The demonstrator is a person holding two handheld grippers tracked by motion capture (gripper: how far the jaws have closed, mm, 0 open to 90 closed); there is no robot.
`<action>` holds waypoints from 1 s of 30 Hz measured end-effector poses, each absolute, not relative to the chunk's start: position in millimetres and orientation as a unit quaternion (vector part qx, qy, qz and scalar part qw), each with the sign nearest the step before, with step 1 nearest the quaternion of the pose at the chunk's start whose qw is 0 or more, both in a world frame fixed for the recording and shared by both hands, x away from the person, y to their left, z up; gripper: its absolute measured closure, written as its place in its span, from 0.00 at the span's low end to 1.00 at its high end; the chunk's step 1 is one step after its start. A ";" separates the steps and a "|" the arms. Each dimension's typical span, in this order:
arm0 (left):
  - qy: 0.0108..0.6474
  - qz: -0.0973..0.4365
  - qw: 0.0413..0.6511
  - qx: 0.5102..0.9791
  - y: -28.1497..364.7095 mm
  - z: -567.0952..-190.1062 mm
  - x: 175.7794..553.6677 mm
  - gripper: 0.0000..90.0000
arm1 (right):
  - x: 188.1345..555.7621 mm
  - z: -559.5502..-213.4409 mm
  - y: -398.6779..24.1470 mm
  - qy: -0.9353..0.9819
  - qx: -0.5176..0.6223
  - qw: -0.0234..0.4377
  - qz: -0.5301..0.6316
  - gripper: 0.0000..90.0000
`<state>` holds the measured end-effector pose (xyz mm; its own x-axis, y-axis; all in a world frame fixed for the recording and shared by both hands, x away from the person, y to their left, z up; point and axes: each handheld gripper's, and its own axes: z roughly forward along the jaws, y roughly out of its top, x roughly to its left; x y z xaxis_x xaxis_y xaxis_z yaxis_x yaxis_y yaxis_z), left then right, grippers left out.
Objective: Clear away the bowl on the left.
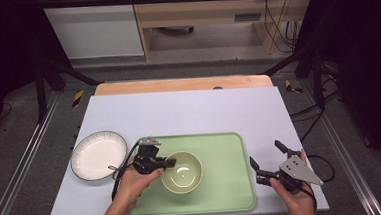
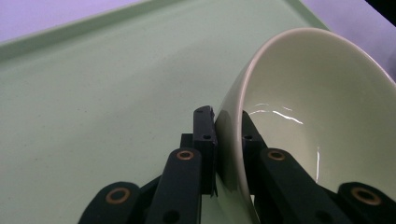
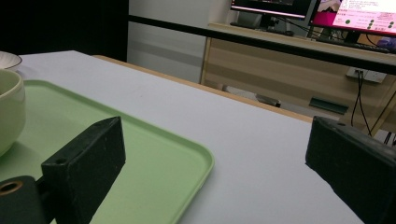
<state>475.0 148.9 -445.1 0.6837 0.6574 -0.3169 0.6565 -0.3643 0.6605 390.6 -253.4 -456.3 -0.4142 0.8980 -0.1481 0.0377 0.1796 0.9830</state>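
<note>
A pale green bowl (image 1: 182,171) sits on the green tray (image 1: 228,185) in the middle of the table. My left gripper (image 1: 171,163) is shut on the bowl's left rim, one jaw inside and one outside the wall. Seen close in the left gripper view, the bowl (image 2: 317,107) has its wall pinched by my left gripper (image 2: 229,128) above the tray (image 2: 93,93). My right gripper (image 1: 267,159) stands open just right of the tray with nothing between its jaws. The right gripper view has the bowl (image 3: 9,109) at the far left on the tray (image 3: 159,163), beyond my right gripper (image 3: 219,154).
A white plate (image 1: 98,154) with a dark rim lies left of the tray on the pale mat (image 1: 189,112). The wooden table edge (image 1: 182,84) runs along the back. Black frame posts stand at both sides, and cables trail on the floor at the right.
</note>
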 end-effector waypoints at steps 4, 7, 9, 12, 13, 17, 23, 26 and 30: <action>0.399 -0.001 0.397 0.827 148.6 -447.0 475.7 0.92 | 390.7 -456.4 -253.2 0.653 0.358 0.405 0.531 0.05; 0.400 0.000 0.395 0.827 148.7 -448.3 476.1 0.92 | 391.1 -456.5 -253.3 0.653 0.358 0.405 0.531 0.05; 0.400 -0.001 0.394 0.827 149.1 -449.1 476.6 0.92 | 390.9 -456.4 -253.4 0.653 0.358 0.405 0.531 0.05; 0.404 -0.004 0.396 0.825 149.8 -450.0 477.3 0.92 | 390.6 -456.4 -253.3 0.653 0.359 0.404 0.531 0.05; 0.404 -0.005 0.396 0.825 150.3 -450.2 477.7 0.92 | 390.6 -456.3 -253.2 0.653 0.359 0.404 0.531 0.05; 0.408 -0.008 0.398 0.822 150.3 -451.2 478.6 0.92 | 390.8 -456.5 -253.0 0.653 0.358 0.404 0.531 0.05; 0.412 -0.009 0.395 0.821 150.2 -451.7 479.6 0.92 | 390.8 -456.5 -253.0 0.653 0.358 0.404 0.531 0.05; 0.414 -0.010 0.395 0.820 149.8 -452.2 480.1 0.92 | 390.8 -456.6 -252.9 0.653 0.359 0.403 0.531 0.05; 0.416 -0.012 0.396 0.819 148.8 -452.4 481.2 0.91 | 390.9 -456.7 -252.9 0.654 0.359 0.403 0.530 0.05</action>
